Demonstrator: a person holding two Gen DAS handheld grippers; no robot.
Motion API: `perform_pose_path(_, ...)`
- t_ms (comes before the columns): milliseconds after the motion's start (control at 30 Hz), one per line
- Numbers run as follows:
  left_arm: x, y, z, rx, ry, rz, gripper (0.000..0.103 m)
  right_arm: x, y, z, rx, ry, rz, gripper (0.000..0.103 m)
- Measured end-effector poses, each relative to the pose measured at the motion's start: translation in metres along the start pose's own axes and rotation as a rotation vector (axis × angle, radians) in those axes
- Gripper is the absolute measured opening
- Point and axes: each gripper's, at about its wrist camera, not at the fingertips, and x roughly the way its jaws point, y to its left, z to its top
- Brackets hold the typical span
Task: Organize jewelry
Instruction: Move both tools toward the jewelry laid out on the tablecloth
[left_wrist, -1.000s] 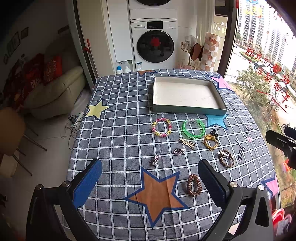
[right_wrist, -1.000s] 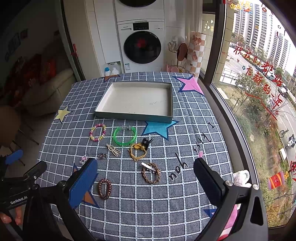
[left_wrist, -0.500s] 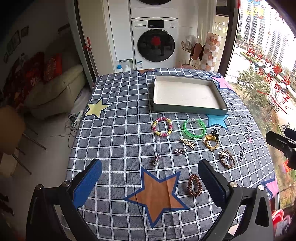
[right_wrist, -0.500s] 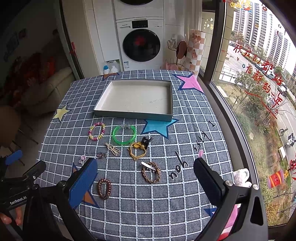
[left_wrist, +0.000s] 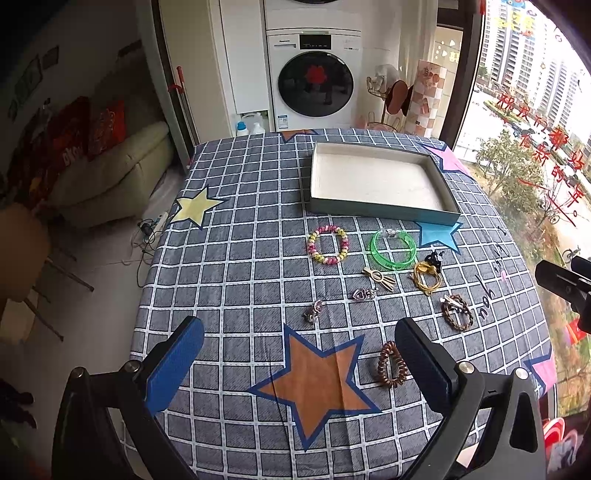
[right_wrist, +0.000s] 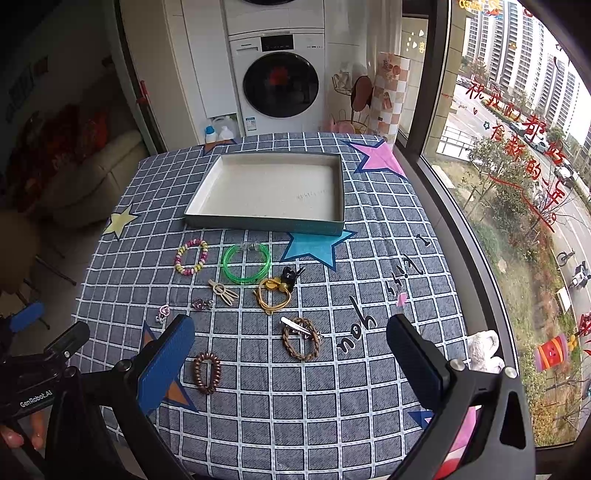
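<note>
A shallow grey tray (left_wrist: 376, 213) (right_wrist: 258, 223) with a white floor lies empty at the far side of the checked tablecloth. In front of it lie a beaded bracelet (left_wrist: 328, 244) (right_wrist: 191, 256), a green bangle (left_wrist: 393, 249) (right_wrist: 246, 262), a yellow hair tie (left_wrist: 427, 277) (right_wrist: 273, 291), a braided brown bracelet with a clip (left_wrist: 456, 312) (right_wrist: 301, 337), a brown spiral hair tie (left_wrist: 391, 364) (right_wrist: 207, 372) and small clips. My left gripper (left_wrist: 299, 365) hovers open near the table's front. My right gripper (right_wrist: 291, 362) hovers open above the braided bracelet's area. Both hold nothing.
A washing machine (left_wrist: 314, 77) stands behind the table, with a sofa (left_wrist: 110, 177) to the left and a large window (right_wrist: 517, 147) to the right. A chair (left_wrist: 18, 254) stands at the left. The table's right edge runs along the window.
Both grippers have drifted slightly; the table and tray sit a little higher in the views. Nothing on the table has moved.
</note>
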Motion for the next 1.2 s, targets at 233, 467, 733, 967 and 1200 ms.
perform_pose_path(233, 0.003, -0.001, 0.001, 0.002, 0.009, -0.002, 0.103, 0.002, 0.0, 0.001, 0.001, 0.011, 0.001, 0.103)
perform_pose_path(467, 0.004, -0.002, 0.0, 0.002, 0.014, -0.003, 0.103, 0.003, -0.001, 0.001, 0.002, 0.016, 0.002, 0.103)
perform_pose_path(733, 0.007, -0.003, -0.001, 0.005, 0.016, -0.005, 0.103, 0.006, -0.001, 0.001, 0.003, 0.024, 0.0, 0.103)
perform_pose_path(967, 0.012, -0.002, 0.0, 0.007, 0.025, -0.008, 0.103, 0.009, -0.001, 0.001, 0.007, 0.034, -0.002, 0.103)
perform_pose_path(1200, 0.013, -0.001, 0.001, 0.008, 0.031, -0.009, 0.103, 0.013, 0.001, 0.003, 0.006, 0.045, -0.002, 0.103)
